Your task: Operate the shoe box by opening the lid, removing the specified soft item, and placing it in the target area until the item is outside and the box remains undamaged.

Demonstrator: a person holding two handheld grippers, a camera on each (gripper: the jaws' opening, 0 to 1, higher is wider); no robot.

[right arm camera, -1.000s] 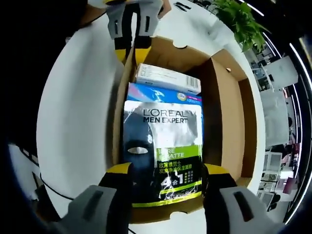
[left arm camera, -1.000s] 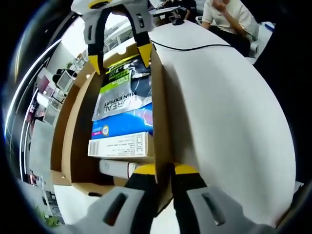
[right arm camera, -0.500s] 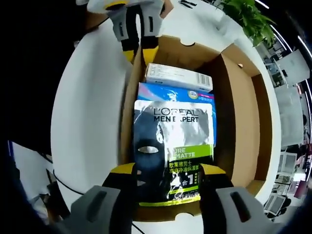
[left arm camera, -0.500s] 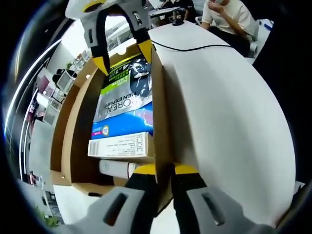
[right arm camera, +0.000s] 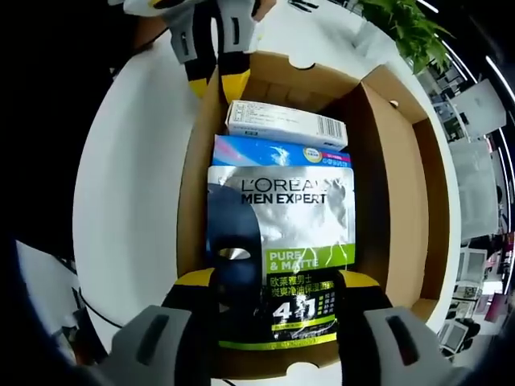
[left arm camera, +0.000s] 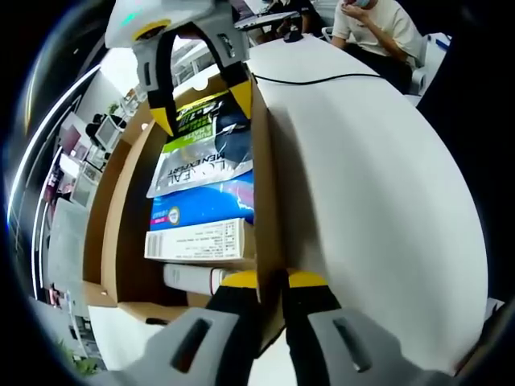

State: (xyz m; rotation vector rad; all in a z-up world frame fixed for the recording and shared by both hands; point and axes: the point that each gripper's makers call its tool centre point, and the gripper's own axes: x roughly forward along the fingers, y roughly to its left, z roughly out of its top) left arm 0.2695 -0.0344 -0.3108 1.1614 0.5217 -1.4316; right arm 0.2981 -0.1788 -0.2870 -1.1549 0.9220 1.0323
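Right tongs (right arm camera: 269,281) spread wide, straddling the near end of the mask pouch (right arm camera: 282,249), no grip yet. Pouch lies topmost in the open shoe box (right arm camera: 402,193), long axis running straight away toward left tongs (left arm camera: 269,281), clamped on the box wall.

Support surface: a white round-edged table (left arm camera: 378,185), also seen in the right gripper view (right arm camera: 137,185). Resting directly on it is an open brown cardboard shoe box (right arm camera: 402,193) (flaps folded outward), seen again in the left gripper view (left arm camera: 121,209). A thin black cable (left arm camera: 322,79) lies across the tabletop beyond the box, apart from it.
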